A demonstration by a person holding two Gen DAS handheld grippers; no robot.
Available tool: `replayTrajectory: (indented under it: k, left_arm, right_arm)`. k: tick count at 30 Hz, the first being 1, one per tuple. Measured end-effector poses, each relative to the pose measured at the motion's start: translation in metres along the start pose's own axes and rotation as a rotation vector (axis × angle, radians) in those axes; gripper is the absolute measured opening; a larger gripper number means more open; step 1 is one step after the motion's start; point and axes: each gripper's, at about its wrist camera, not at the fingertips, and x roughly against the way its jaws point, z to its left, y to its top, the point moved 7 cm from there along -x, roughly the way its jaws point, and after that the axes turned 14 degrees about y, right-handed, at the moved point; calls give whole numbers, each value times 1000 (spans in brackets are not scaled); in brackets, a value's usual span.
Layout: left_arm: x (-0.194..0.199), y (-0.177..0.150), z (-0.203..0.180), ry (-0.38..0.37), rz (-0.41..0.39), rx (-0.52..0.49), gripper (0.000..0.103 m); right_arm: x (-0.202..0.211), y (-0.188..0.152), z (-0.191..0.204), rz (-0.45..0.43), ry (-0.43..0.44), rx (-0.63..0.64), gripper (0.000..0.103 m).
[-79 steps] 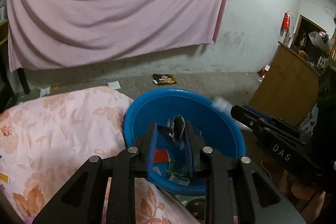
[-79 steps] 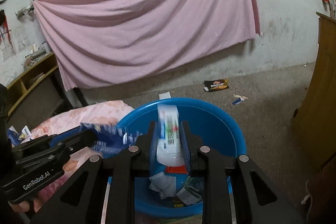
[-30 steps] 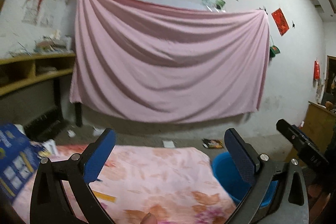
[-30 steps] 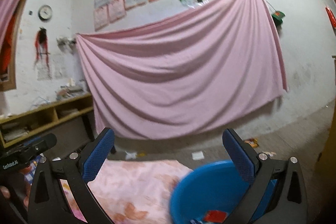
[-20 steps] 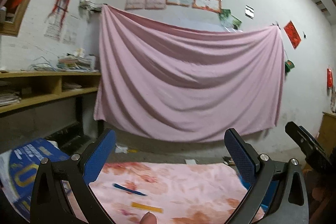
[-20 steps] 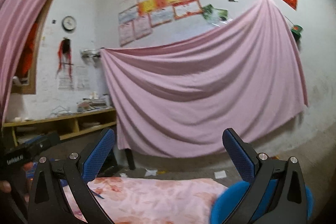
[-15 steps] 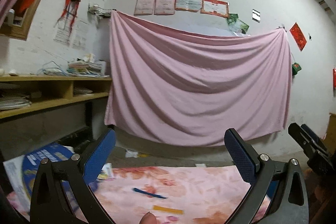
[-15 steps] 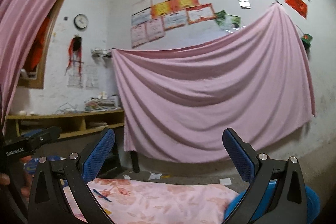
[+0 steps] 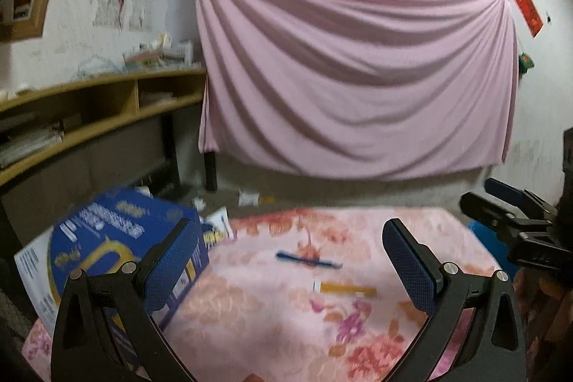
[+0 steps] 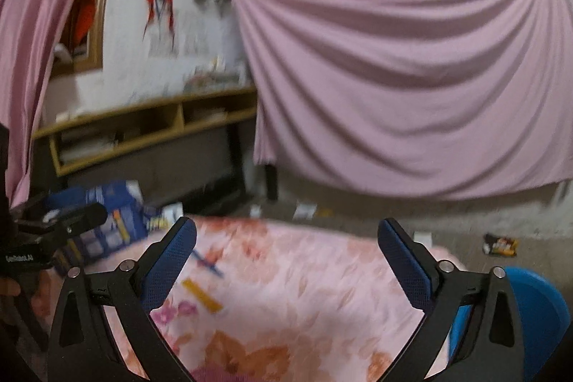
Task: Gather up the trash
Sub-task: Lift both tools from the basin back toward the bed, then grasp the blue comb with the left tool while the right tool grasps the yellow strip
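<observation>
A thin blue wrapper (image 9: 308, 259) and a yellow strip (image 9: 345, 289) lie on the pink floral cloth (image 9: 286, 317). They also show in the right wrist view: the blue wrapper (image 10: 207, 263) and the yellow strip (image 10: 201, 295). A large blue box (image 9: 107, 253) sits at the cloth's left edge, also seen in the right wrist view (image 10: 107, 224). The blue basin (image 10: 537, 310) stands at the right. My left gripper (image 9: 292, 265) is open and empty above the cloth. My right gripper (image 10: 286, 265) is open and empty too.
A pink sheet (image 9: 351, 77) hangs on the back wall. Wooden shelves (image 9: 89, 117) run along the left. Paper scraps (image 10: 304, 210) and a dark snack packet (image 10: 499, 244) lie on the floor behind the cloth.
Both grippers dropped their trash into the basin and opened. They then swung left from the basin and tilted down toward the cloth. The blue wrapper and yellow strip came into view.
</observation>
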Motion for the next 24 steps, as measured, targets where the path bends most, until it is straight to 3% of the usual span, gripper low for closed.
replayTrajectory:
  k: [3, 7, 10, 12, 17, 20, 24]
  left_arm:
    - [-14, -12, -2, 6, 68, -18, 101]
    - [-33, -27, 0, 25, 155, -19, 101]
    - [-48, -32, 3, 26, 215, -5, 99]
    - [-55, -31, 4, 13, 242, -3, 94]
    - [-82, -37, -2, -9, 336, -26, 64]
    - [-95, -40, -8, -27, 374, -42, 55]
    - [-108, -41, -10, -39, 400, -42, 52]
  right_arm:
    - [-21, -19, 1, 137, 34, -3, 82]
    - [-44, -44, 4, 286, 92, -26, 72]
    - [-52, -49, 10, 339, 132, -24, 62]
    - [-59, -52, 13, 376, 172, -29, 56]
    - [-76, -64, 20, 469, 286, -60, 44]
    - [-88, -71, 27, 520, 353, -75, 42]
    - [-98, -76, 39, 573, 395, -42, 39]
